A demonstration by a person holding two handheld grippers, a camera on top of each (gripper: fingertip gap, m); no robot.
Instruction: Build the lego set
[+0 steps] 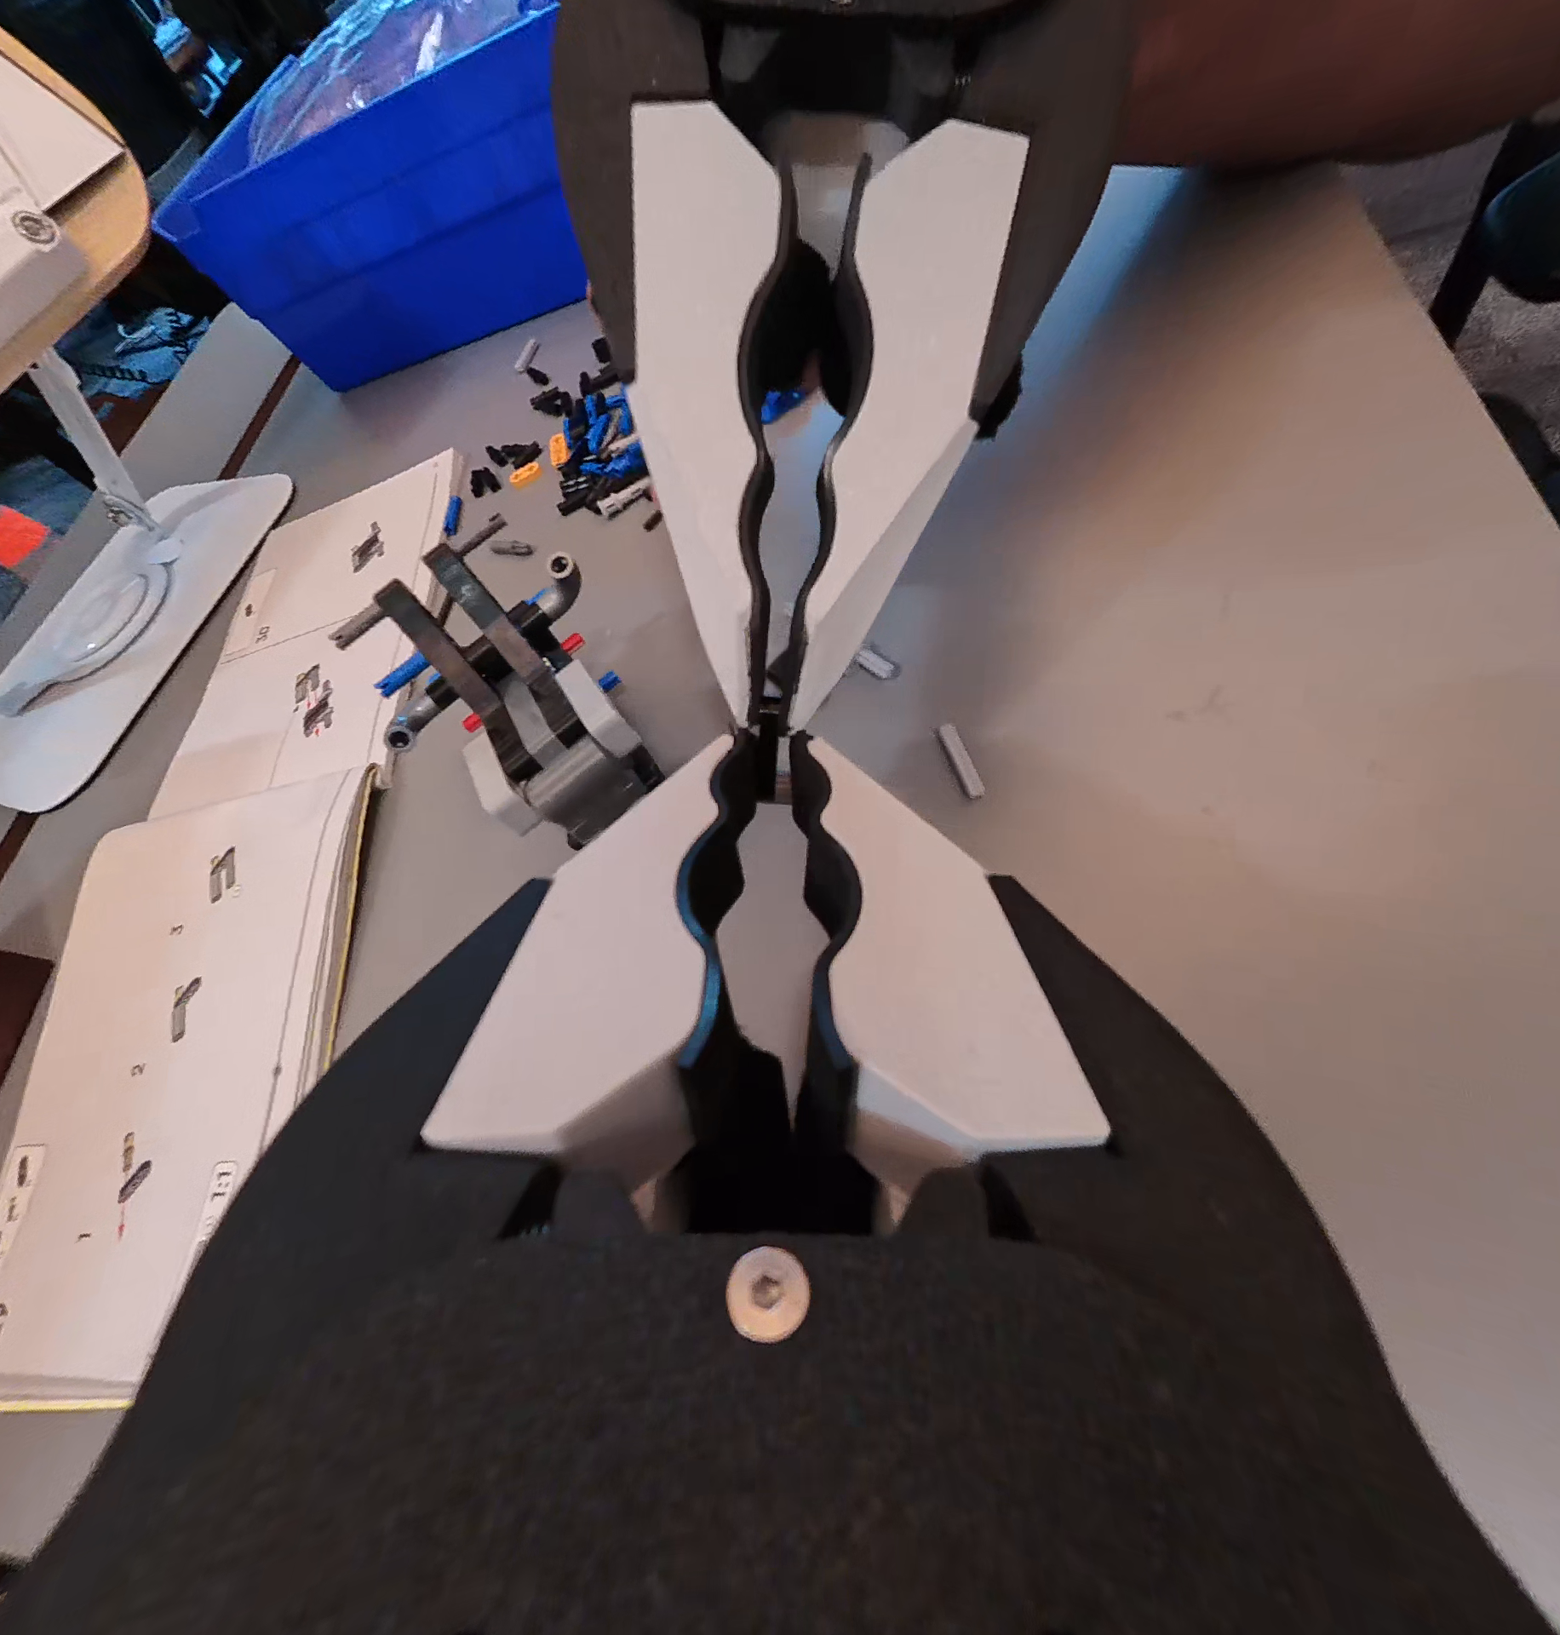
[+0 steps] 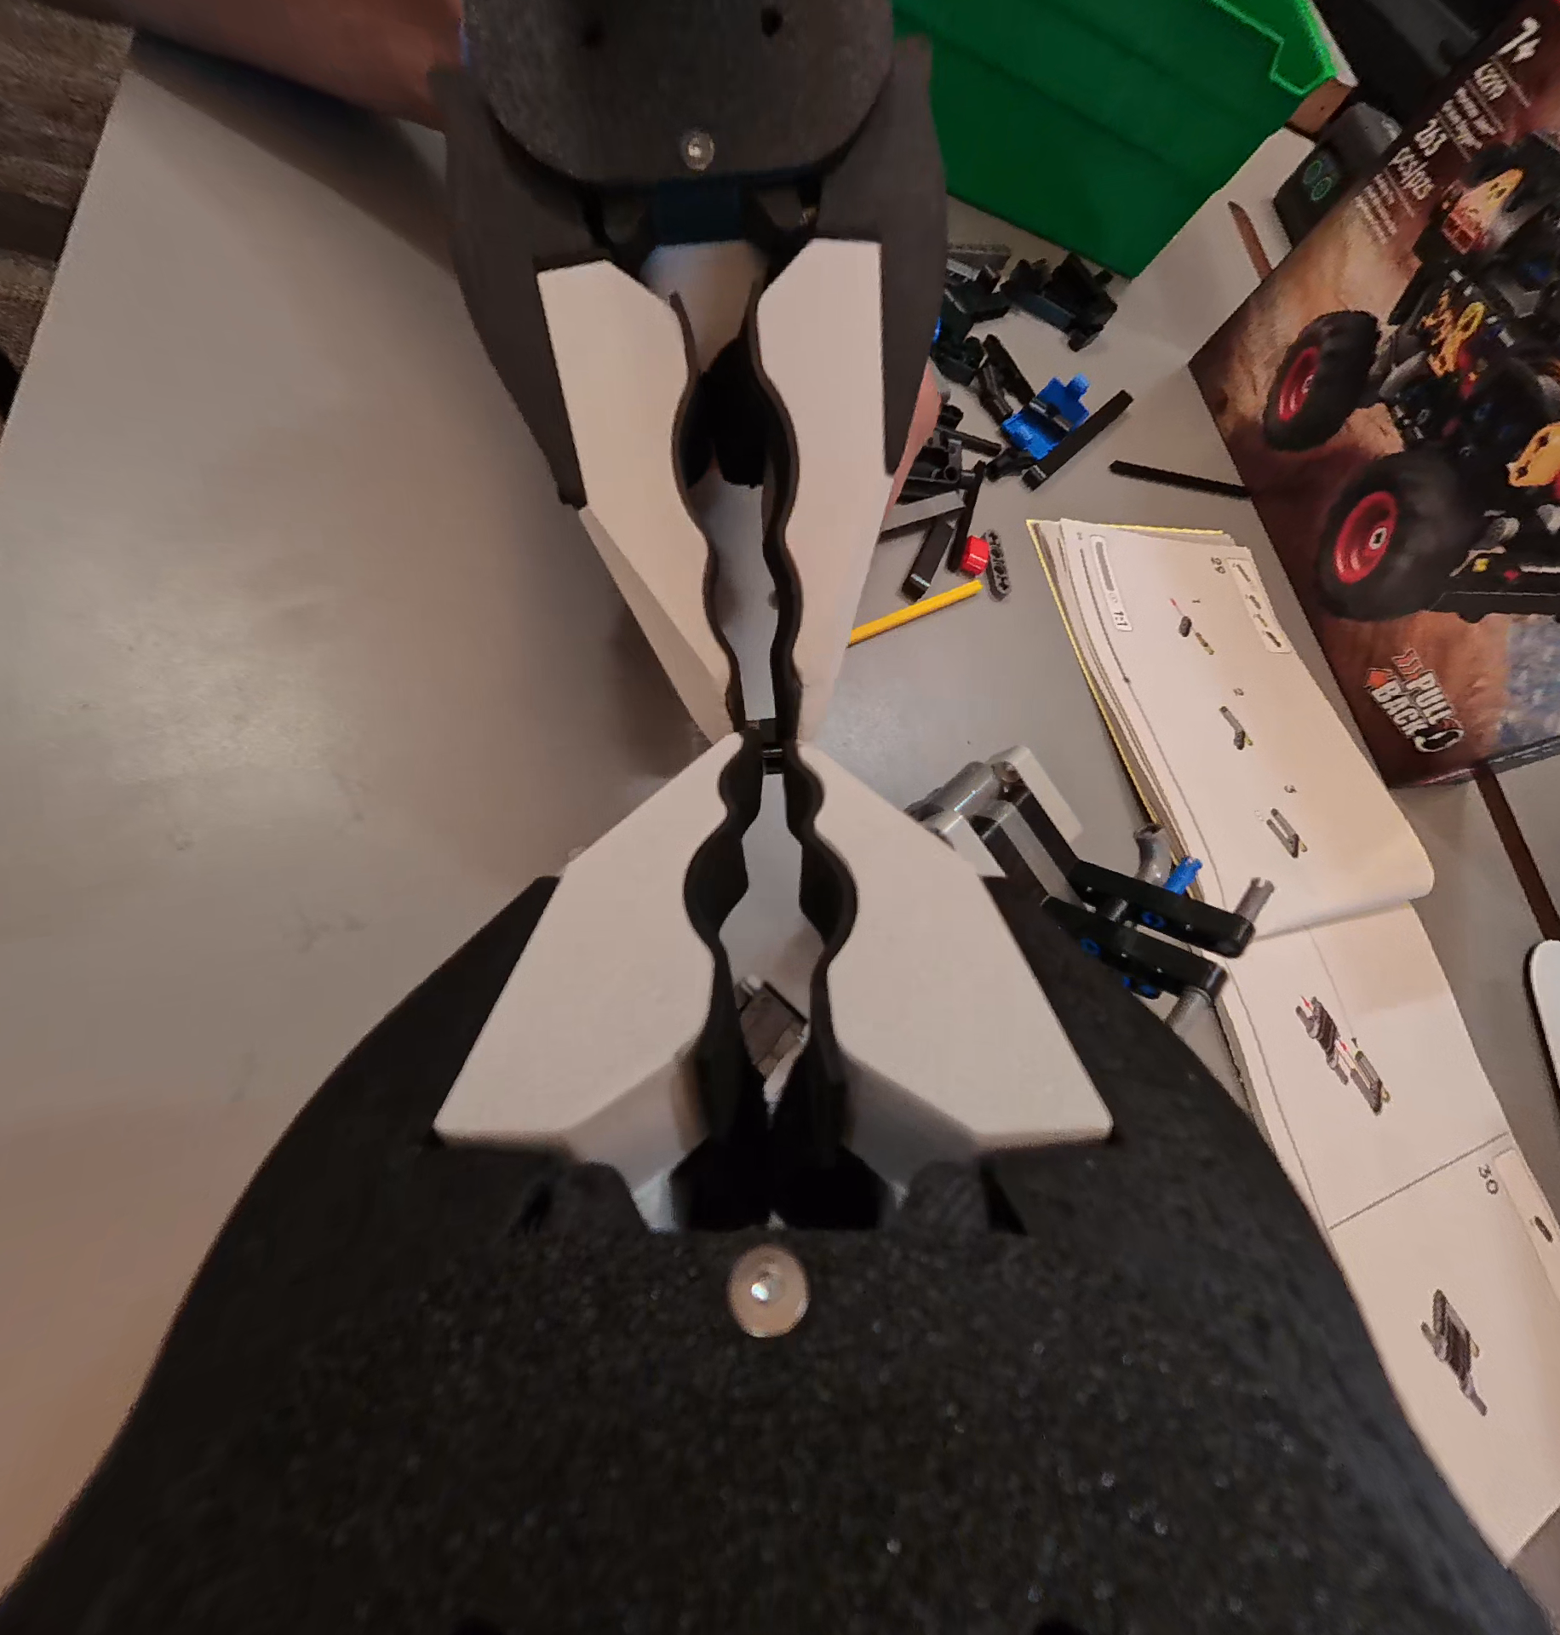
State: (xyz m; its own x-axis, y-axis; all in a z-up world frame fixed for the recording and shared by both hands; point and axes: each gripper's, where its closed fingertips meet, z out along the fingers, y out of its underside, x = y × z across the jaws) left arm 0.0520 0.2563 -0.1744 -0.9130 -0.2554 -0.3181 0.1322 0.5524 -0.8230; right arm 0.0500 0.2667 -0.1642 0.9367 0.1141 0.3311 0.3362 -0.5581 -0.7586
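Met tip to tip above the grey table (image 1: 1201,619): left gripper (image 1: 766,768) and right gripper (image 2: 769,750), both pinching 1 small black pin (image 1: 768,734). Seemingly light, rigid, slippery; best nipped at its ends.

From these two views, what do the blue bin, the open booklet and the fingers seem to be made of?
The blue bin looks like glossy moulded plastic: smooth walls with a sheen. The open booklet is matte white paper, its stacked page edges showing. The fingers seem to be matte white hard plastic with wavy black liners, perhaps rubber; the pictures cannot settle that.
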